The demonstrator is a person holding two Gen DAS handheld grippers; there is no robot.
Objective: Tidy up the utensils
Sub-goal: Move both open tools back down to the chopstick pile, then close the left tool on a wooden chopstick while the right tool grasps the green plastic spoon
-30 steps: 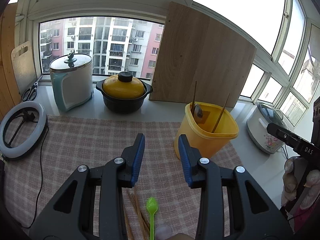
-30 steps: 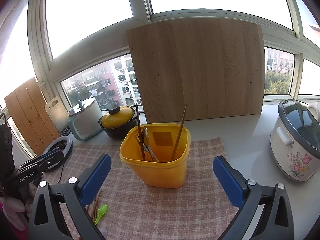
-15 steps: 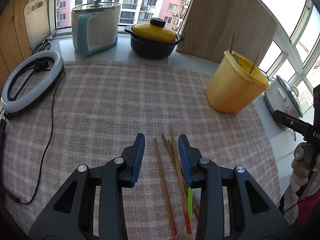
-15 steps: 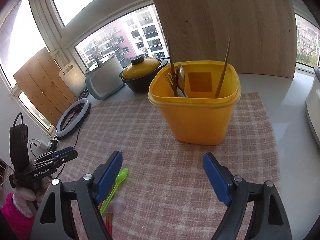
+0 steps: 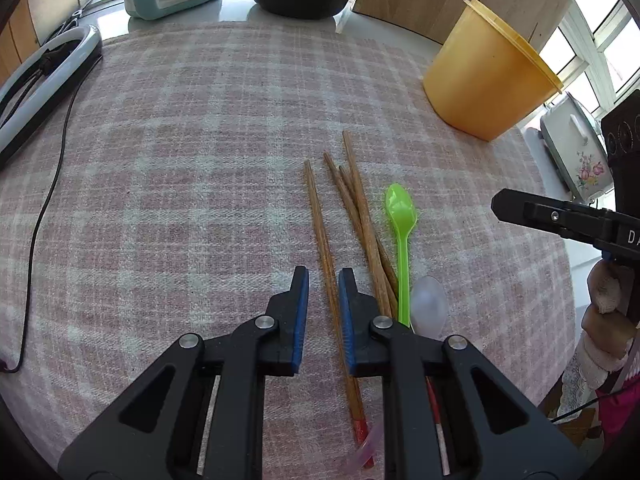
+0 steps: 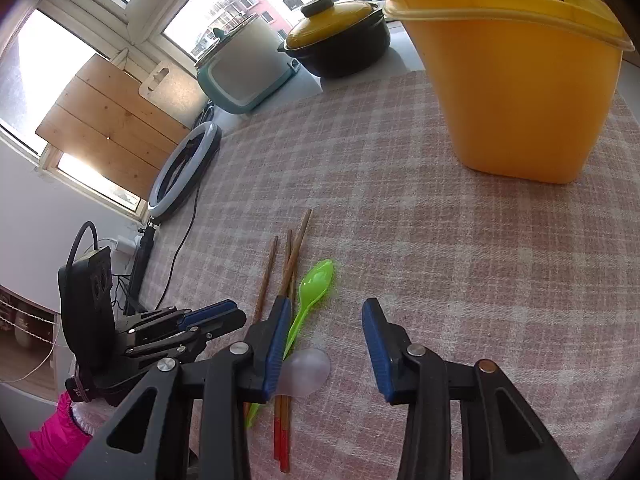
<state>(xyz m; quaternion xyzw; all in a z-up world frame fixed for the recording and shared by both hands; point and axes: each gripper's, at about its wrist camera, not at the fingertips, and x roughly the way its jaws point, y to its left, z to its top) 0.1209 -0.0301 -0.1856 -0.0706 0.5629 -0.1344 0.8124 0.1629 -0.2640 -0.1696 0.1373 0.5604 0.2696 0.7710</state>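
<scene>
Several wooden chopsticks (image 5: pixel 360 208) with red ends lie on the checked cloth (image 5: pixel 200 160). Beside them are a green plastic spoon (image 5: pixel 401 208) and a clear spoon (image 5: pixel 429 308). My left gripper (image 5: pixel 323 276) points down over the leftmost chopstick (image 5: pixel 320 220). Its jaws are closing with that stick between them, and a gap still shows on the left side. My right gripper (image 6: pixel 327 304) hovers low by the green spoon (image 6: pixel 316 280) and the clear spoon (image 6: pixel 308 372), its jaws closing but wide apart. The yellow bin (image 6: pixel 520 80) holds chopsticks and a metal spoon.
A ring light (image 5: pixel 48 64) and its cable (image 5: pixel 44 200) lie at the cloth's left edge. A black pot with a yellow lid (image 6: pixel 340 40) and a teal cooker (image 6: pixel 244 72) stand by the window. A flowered rice cooker (image 5: pixel 576 152) sits right of the bin.
Both grippers came down toward the cloth and tipped downward. The left jaws narrowed around one chopstick. The right jaws narrowed from wide open.
</scene>
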